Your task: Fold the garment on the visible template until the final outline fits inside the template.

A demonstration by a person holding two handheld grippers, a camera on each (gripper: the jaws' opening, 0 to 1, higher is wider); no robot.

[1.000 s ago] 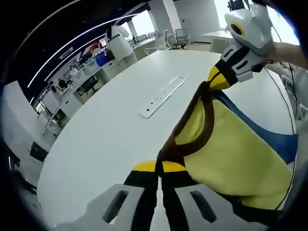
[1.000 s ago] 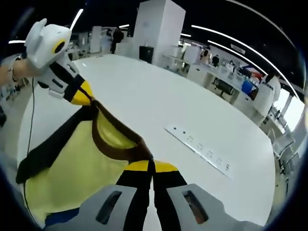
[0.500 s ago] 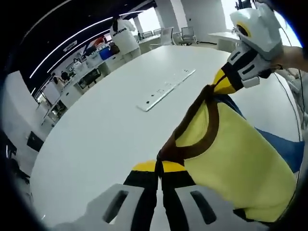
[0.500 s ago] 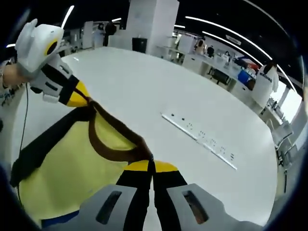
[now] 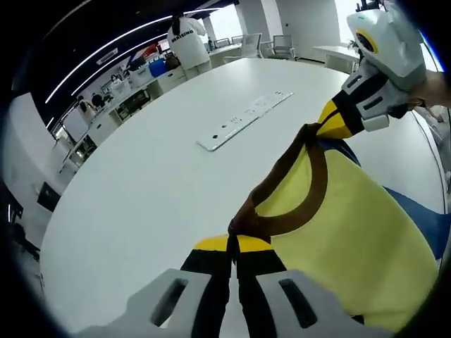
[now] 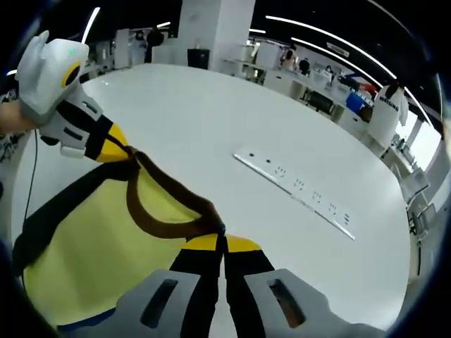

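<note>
You hold the yellow fabric garment with the brown collar band (image 5: 338,225) up in the air above the large white desk (image 5: 155,183), stretched between your two grippers. Your left gripper (image 5: 233,246) has its fingers pressed together on the brown collar band at one shoulder. In the same view, your right gripper (image 5: 330,121) grips the other end of the collar, up and to the right. From the right gripper view it is mirrored: the right gripper (image 6: 222,243) is clamped on the band, and the left gripper (image 6: 116,150) bites the far end at the upper left.

So the long axis of the collar runs straight from one pair of fingers to the other. The yellow body, with a dark edge and some blue cloth, hangs below this line, toward you. Both hands seem equally near to the cloth, because both already hold it.

A long white strip with small sockets (image 6: 296,193) lies flat on the desk beyond the garment. I cannot see any template in these views. I judge you must lower the garment onto the desk and keep the collar line tight.
</note>
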